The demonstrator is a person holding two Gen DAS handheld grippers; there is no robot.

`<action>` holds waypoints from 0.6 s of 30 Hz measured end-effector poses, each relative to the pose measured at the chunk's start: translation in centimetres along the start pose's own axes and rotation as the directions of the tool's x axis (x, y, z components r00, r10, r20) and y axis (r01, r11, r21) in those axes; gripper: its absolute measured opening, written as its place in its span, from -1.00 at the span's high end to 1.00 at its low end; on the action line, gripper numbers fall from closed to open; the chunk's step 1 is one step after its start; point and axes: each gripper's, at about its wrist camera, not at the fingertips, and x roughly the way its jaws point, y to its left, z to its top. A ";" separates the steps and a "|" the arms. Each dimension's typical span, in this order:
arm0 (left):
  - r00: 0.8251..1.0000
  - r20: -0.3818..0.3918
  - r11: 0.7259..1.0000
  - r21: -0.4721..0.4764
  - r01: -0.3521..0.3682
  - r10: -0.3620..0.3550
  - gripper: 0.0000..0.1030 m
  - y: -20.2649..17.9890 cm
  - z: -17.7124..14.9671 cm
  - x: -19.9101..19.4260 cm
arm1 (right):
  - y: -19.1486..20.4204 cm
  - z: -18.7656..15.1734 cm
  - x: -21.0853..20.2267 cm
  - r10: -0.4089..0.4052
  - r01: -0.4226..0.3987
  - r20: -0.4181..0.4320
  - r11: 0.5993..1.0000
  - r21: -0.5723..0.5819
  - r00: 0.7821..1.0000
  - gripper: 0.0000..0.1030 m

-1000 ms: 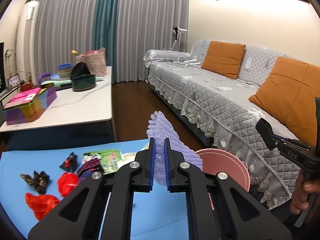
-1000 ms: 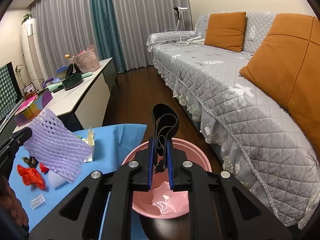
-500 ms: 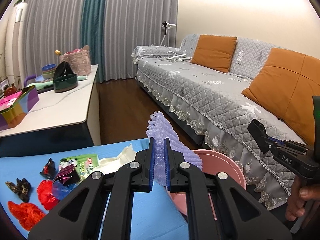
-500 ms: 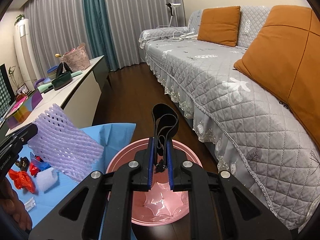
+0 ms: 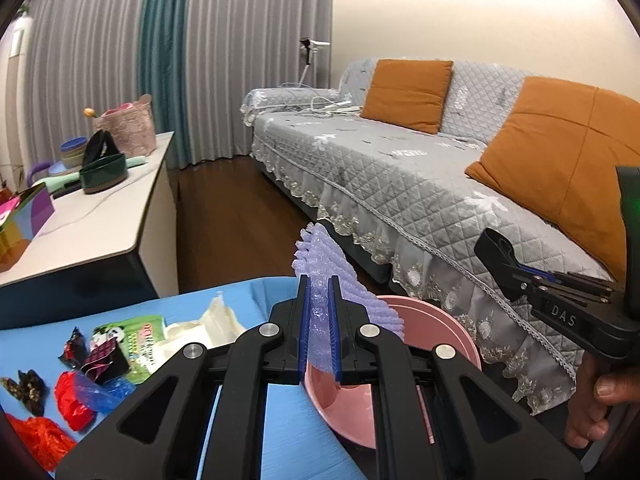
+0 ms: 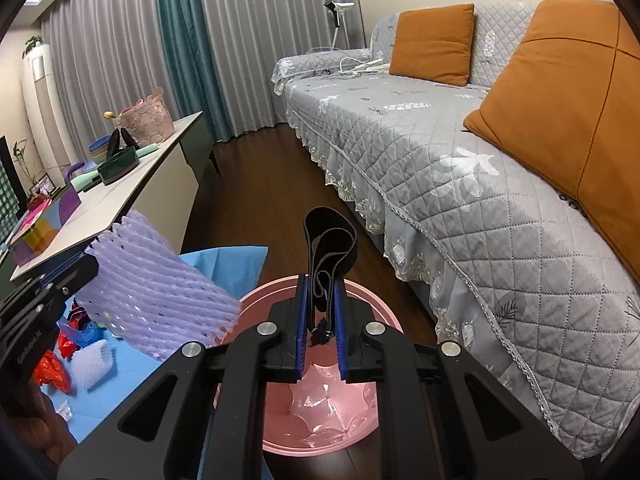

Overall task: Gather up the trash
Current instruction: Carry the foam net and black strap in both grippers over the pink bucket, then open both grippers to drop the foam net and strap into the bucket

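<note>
My left gripper [image 5: 319,292] is shut on a purple foam net sleeve [image 5: 320,256], held just over the left rim of the pink basin [image 5: 448,332]. From the right wrist view the purple foam net sleeve [image 6: 156,284] hangs from that left gripper [image 6: 86,266] beside the pink basin [image 6: 372,412]. My right gripper [image 6: 320,296] is shut on a black elastic strap [image 6: 330,240], which loops upward above the basin. A clear crumpled plastic piece [image 6: 324,400] lies inside the basin. Seen in the left wrist view, the right gripper [image 5: 494,246] sits at the right, held by a hand [image 5: 596,400].
Loose wrappers [image 5: 108,356], red net [image 5: 36,436] and white paper [image 5: 216,320] lie on the blue mat [image 5: 256,412]. A white low table [image 5: 92,216] with bowls stands left. A grey sofa [image 5: 400,176] with orange cushions runs along the right. Dark wooden floor [image 5: 228,224] lies between them.
My left gripper has carried the purple sleeve rightward toward the basin, so the mat's trash slid left in its view. The right gripper with the strap shifted slightly over the basin.
</note>
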 end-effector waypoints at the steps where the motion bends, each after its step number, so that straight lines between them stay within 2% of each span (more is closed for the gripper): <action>1: 1.000 -0.005 1.000 0.005 0.005 -0.005 0.83 -0.2 -0.1 0.3 | 0.0 0.0 0.1 -0.001 0.001 -0.003 1.000 0.000 1.000 0.76; 18: 0.996 -0.083 0.999 0.039 0.014 -0.010 0.83 -1.2 -1.9 4.5 | 0.6 -0.5 1.7 0.017 -0.018 -0.047 1.000 -0.022 0.999 0.75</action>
